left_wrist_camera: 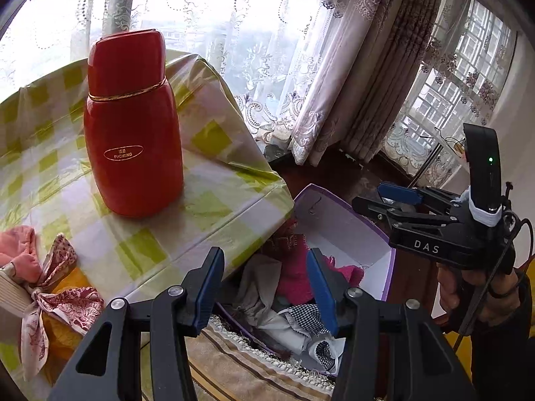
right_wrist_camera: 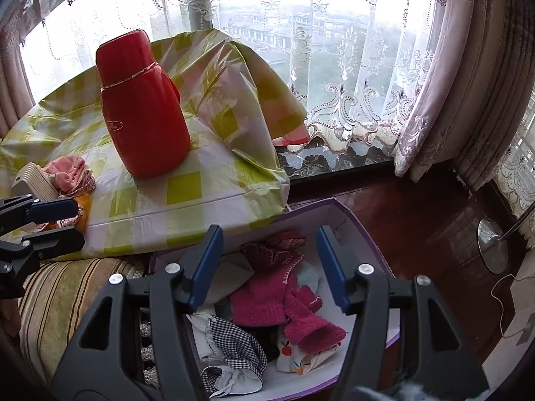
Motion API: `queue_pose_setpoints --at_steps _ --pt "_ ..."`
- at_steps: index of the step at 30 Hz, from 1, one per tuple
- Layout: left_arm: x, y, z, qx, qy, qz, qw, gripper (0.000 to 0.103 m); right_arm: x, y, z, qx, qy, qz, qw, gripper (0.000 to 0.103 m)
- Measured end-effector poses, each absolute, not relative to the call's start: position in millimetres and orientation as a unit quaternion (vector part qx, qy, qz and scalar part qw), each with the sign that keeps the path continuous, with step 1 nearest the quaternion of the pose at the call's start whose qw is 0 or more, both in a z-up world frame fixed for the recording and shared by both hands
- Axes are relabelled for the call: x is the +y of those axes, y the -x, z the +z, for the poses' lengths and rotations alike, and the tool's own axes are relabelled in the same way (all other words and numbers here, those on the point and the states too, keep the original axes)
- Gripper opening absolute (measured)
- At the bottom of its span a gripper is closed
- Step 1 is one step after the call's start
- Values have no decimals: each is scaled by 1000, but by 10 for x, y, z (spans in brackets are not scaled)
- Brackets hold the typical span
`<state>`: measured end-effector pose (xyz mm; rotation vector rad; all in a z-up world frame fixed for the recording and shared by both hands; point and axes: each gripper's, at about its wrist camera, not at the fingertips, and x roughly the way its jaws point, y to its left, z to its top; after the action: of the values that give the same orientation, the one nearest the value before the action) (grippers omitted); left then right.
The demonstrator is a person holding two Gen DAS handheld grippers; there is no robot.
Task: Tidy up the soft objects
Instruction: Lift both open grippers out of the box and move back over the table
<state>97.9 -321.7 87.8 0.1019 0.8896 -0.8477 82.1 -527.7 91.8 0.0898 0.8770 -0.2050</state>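
A purple box [right_wrist_camera: 354,220] with a white inside stands on the floor beside the table. It holds a pink knitted garment [right_wrist_camera: 267,297], a black-and-white checked cloth [right_wrist_camera: 234,344] and other fabrics. My right gripper [right_wrist_camera: 270,244] hangs open over the box with nothing between its pads. My left gripper [left_wrist_camera: 264,267] is open too, above the box's near side, and is empty. On the table's near left lie a pink cloth [left_wrist_camera: 20,250] and a red-patterned scarf [left_wrist_camera: 63,300]. The left gripper [right_wrist_camera: 79,222] also shows at the left edge of the right wrist view, and the right gripper [left_wrist_camera: 384,200] shows held in a hand.
A tall red thermos [left_wrist_camera: 133,127] stands on the table, which has a green-checked plastic cover [left_wrist_camera: 207,173]. A striped cushion [right_wrist_camera: 67,294] lies below the table edge. Curtains [left_wrist_camera: 351,67] and a window sill are behind. A lamp base [right_wrist_camera: 491,247] sits on the dark wooden floor at right.
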Motion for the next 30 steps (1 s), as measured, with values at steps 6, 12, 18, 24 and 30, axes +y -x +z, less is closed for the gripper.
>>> queue_pose_setpoints --at_steps 6,12,18,24,30 --pt "-2995 -1053 914 416 -26 -380 826 52 -5072 -906 921 428 -34 -74 900 66" --pt "-2645 -1150 949 411 1 -351 842 52 -4724 -1001 892 435 -16 -35 900 68" --pt "-2138 -1276 1142 387 25 -310 868 52 -4373 -1088 884 439 1 2 899 69" --pt "-1525 -1428 1312 366 50 -251 895 53 -4029 -1205 878 440 20 40 897 71" --pt "-996 -1514 1355 358 72 -197 910 53 -3677 -1274 851 443 39 78 892 72"
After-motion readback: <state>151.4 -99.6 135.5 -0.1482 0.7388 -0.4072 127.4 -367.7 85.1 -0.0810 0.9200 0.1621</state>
